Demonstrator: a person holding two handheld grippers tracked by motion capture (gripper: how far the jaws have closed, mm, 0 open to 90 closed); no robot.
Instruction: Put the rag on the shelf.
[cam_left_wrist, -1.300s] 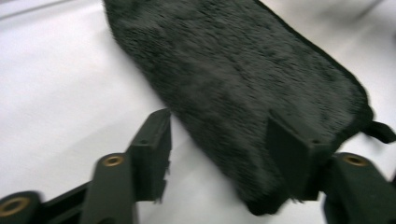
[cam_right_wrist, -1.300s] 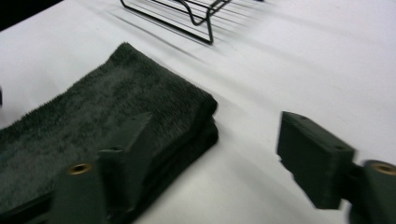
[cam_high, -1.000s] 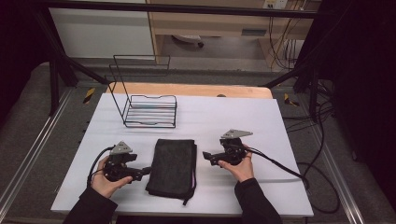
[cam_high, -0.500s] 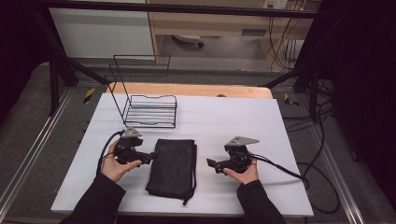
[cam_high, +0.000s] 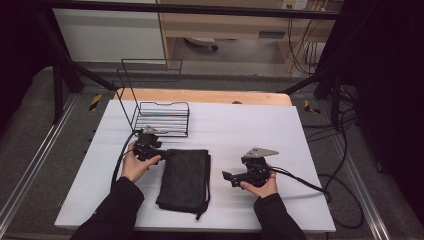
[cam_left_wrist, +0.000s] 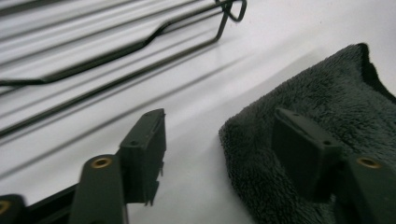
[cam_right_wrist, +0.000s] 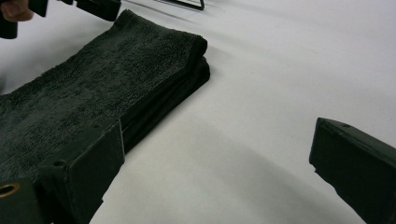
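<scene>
A dark folded towel (cam_high: 184, 179) lies flat on the white table (cam_high: 240, 125), near the front. My left gripper (cam_high: 164, 150) is at the towel's far left corner. In the left gripper view it (cam_left_wrist: 219, 116) is open, with one jaw over bare table and the other over the towel's fuzzy corner (cam_left_wrist: 327, 102). My right gripper (cam_high: 227, 178) sits low on the table to the right of the towel, pointing at it. In the right gripper view it (cam_right_wrist: 218, 126) is open and holds nothing, and the towel's (cam_right_wrist: 107, 70) folded edge lies ahead on the left.
A black wire rack (cam_high: 159, 116) with a tall wire back stands just beyond the left gripper; its base wires (cam_left_wrist: 116, 46) run close ahead of the jaws. A wooden board (cam_high: 210, 96) lines the table's far edge. Cables (cam_high: 320, 187) trail off to the right.
The left gripper has moved away from the person and to the right, up to the towel's far left corner. The right gripper has drawn slightly toward the person. The towel has not moved.
</scene>
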